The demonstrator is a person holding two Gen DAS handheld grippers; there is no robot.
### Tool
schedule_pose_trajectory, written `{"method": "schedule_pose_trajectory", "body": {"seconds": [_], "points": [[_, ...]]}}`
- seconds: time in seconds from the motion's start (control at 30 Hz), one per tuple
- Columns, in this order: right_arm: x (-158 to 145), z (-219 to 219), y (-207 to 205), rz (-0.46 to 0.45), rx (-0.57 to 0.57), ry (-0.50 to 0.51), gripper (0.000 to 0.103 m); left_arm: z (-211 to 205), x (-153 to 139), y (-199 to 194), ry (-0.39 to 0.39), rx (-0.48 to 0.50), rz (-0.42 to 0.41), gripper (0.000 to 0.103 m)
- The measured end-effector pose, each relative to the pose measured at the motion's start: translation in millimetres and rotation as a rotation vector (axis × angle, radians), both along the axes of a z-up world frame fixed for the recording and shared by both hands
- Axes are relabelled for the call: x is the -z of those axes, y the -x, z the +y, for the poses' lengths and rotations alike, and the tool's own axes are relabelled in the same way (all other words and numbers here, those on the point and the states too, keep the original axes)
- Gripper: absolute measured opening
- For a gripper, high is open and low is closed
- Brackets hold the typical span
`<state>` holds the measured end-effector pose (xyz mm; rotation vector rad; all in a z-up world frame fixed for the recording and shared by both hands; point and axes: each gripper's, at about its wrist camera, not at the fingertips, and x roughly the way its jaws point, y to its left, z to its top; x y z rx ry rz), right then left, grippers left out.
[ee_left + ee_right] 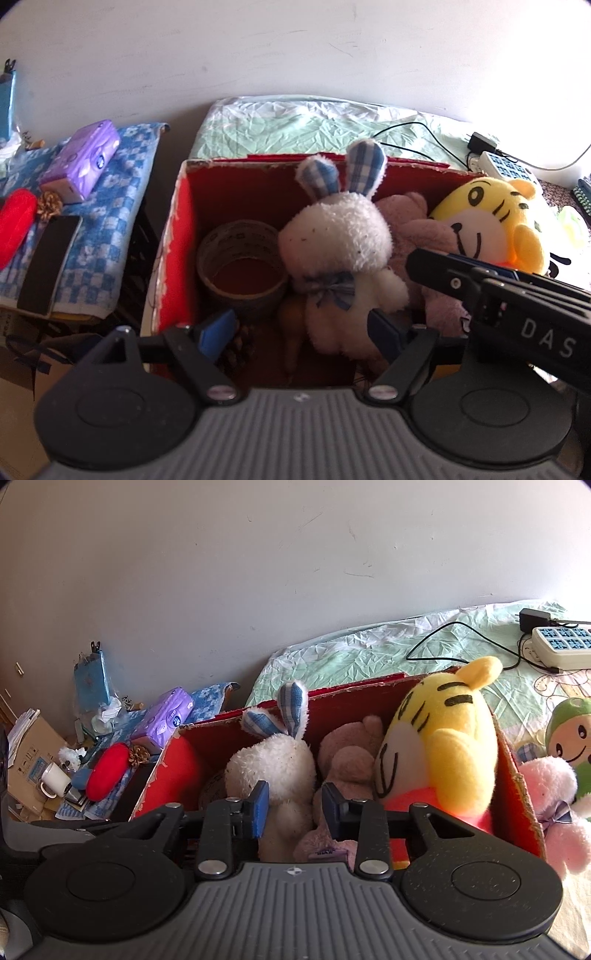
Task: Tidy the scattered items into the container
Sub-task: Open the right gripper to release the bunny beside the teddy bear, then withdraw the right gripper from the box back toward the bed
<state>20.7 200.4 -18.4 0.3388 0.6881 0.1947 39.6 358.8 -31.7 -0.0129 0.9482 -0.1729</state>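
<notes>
A red cardboard box (177, 236) (517, 771) stands on the bed. Inside it are a white plush rabbit (336, 236) (273, 760), a pink plush toy (413, 221) (351, 760), a yellow tiger plush (495, 218) (443, 749), a roll of tape (240, 266) and a pine cone (236, 347). My left gripper (299, 332) is open above the box's near edge, with the rabbit between its fingers but not gripped. My right gripper (295, 808) is open and empty over the box, just in front of the rabbit and the pink toy.
A pink plush (554, 812) and a green-capped doll (569, 734) lie on the bed right of the box. A power strip (561, 646) with cables lies behind. A side table (110, 206) at the left holds a purple tissue pack (85, 162), a red object (14, 221) and a dark phone (48, 262).
</notes>
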Motion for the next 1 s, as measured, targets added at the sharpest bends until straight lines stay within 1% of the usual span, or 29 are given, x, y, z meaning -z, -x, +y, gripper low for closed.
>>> {"method": "schedule_pose_trajectory", "body": {"seconds": [0.03,0.07,0.27,0.53,0.83,1.0], "points": [[0,-1,1,0.003,0.003,0.000,0.035,-1,0,1,-0.008,-0.010,0.001,0.087],[1,-2,1,0.006,0.006,-0.002,0.035,-1,0,2,-0.013,-0.017,0.000,0.087],[-2,-6,8,-0.009,0.011,-0.002,0.035,-3,-7,9,-0.021,-0.043,-0.010,0.087],[-9,-11,19,-0.035,0.017,0.006,0.035,-12,-14,16,-0.066,-0.071,-0.026,0.088],[-11,-21,33,-0.035,0.038,0.021,0.035,-26,-15,25,-0.098,-0.077,-0.021,0.089],[-12,-28,42,-0.038,0.051,0.027,0.035,-35,-16,31,-0.103,-0.079,-0.023,0.089]]}}
